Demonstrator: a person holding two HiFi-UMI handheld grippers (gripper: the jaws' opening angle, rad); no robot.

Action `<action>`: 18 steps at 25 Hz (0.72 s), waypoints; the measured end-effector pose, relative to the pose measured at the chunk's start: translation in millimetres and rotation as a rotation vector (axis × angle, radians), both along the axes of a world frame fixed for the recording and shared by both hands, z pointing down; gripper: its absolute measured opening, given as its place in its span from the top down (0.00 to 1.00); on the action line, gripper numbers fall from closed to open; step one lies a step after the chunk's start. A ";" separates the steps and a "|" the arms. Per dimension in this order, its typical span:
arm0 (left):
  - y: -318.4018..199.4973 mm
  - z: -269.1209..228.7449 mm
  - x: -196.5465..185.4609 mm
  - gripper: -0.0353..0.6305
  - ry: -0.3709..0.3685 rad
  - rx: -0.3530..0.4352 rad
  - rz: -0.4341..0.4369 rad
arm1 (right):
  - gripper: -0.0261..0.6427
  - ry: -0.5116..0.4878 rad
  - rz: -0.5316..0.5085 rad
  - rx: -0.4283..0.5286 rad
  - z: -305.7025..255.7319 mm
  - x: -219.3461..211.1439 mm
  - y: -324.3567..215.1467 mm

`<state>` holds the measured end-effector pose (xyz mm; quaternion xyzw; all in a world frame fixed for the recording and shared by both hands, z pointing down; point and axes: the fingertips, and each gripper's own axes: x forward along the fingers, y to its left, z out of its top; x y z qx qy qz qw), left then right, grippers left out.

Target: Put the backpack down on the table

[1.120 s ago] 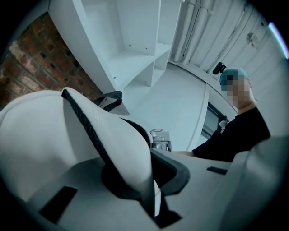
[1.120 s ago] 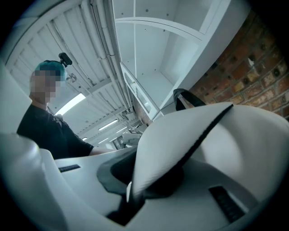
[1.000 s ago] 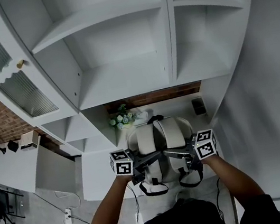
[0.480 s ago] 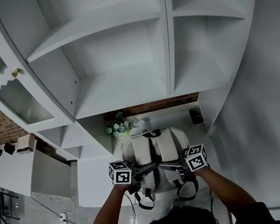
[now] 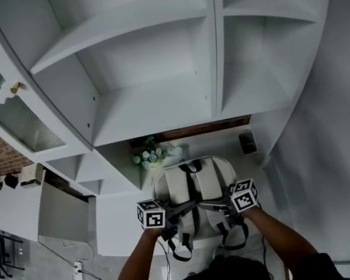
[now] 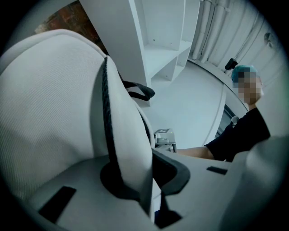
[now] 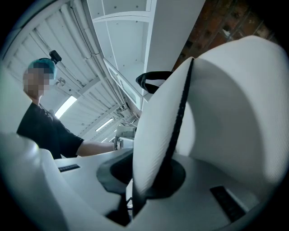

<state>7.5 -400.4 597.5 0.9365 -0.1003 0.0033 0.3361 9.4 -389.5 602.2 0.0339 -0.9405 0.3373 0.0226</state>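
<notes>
A person lowers a pale grey backpack [image 5: 192, 178] toward a white table [image 5: 123, 220] set beneath white shelving [image 5: 149, 107], with a gripper on each shoulder strap. The left gripper [image 5: 183, 214] reaches in from the left and the right gripper [image 5: 217, 206] from the right, so they point at each other across the pack's strap side. The left gripper view shows its fingers [image 6: 58, 198] nearly together, pinching the left strap [image 6: 122, 149]. The right gripper view shows its fingers [image 7: 226, 198] clamped the same way on the right strap [image 7: 158, 140]. The pack sits over the near part of the table. Its long axis runs from the carry handle [image 5: 189, 165] at the far end to the loose strap tails [image 5: 181, 249] dangling off the near edge. Whether its base already touches the surface cannot be told. The load is shared evenly and neither hand is nearer, so the set-down looks to depend on both sinking together. A small bunch of flowers [image 5: 147, 155] stands just beyond on the far left, and a dark object [image 5: 248, 142] sits at the far right.
</notes>
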 end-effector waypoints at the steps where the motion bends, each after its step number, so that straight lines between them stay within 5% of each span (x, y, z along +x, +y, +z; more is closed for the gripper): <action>1: -0.7 -1.9 -0.3 0.87 0.007 0.002 -0.006 | 0.88 0.003 0.001 -0.005 -0.5 0.4 -0.4; 7: 5.6 1.5 -13.1 0.74 -0.005 -0.045 -0.018 | 0.84 0.031 0.047 -0.031 -4.7 11.8 -5.4; 11: 7.9 6.8 -22.9 0.68 -0.014 -0.042 -0.048 | 0.71 0.069 0.078 -0.026 -2.3 20.6 -5.2; 18: 13.7 5.4 -29.0 0.66 -0.046 -0.008 -0.077 | 0.60 0.189 0.147 0.017 8.4 34.6 2.3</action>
